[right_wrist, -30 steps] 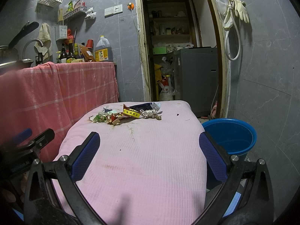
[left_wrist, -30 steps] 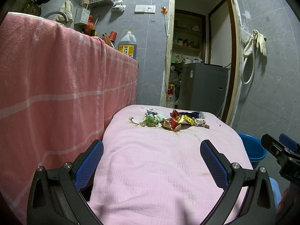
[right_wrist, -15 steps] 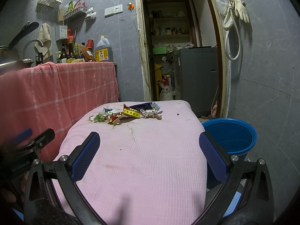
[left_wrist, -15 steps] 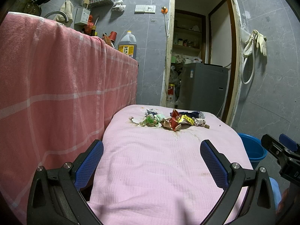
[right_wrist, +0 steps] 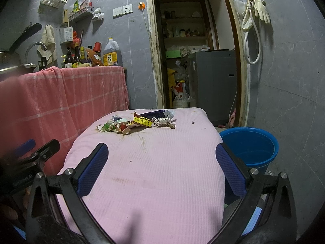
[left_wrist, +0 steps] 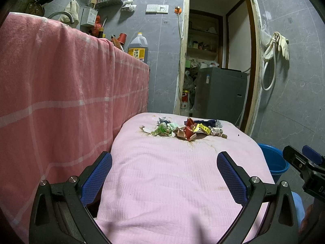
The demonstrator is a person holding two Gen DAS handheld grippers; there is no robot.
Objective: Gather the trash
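Observation:
A pile of crumpled wrappers and scraps [left_wrist: 183, 129] lies at the far end of a table covered with a pink cloth [left_wrist: 172, 183]; the pile also shows in the right wrist view [right_wrist: 138, 123]. A blue bucket [right_wrist: 250, 147] stands on the floor at the table's right, also seen in the left wrist view [left_wrist: 273, 160]. My left gripper [left_wrist: 164, 174] is open and empty over the near end of the table. My right gripper [right_wrist: 161, 166] is open and empty, well short of the pile.
A counter draped in a red checked cloth [left_wrist: 61, 101] rises along the left, with bottles and an oil jug [right_wrist: 111, 56] on top. A doorway with a grey washing machine [right_wrist: 215, 81] lies behind the table. Brown stains [right_wrist: 142, 140] mark the cloth near the pile.

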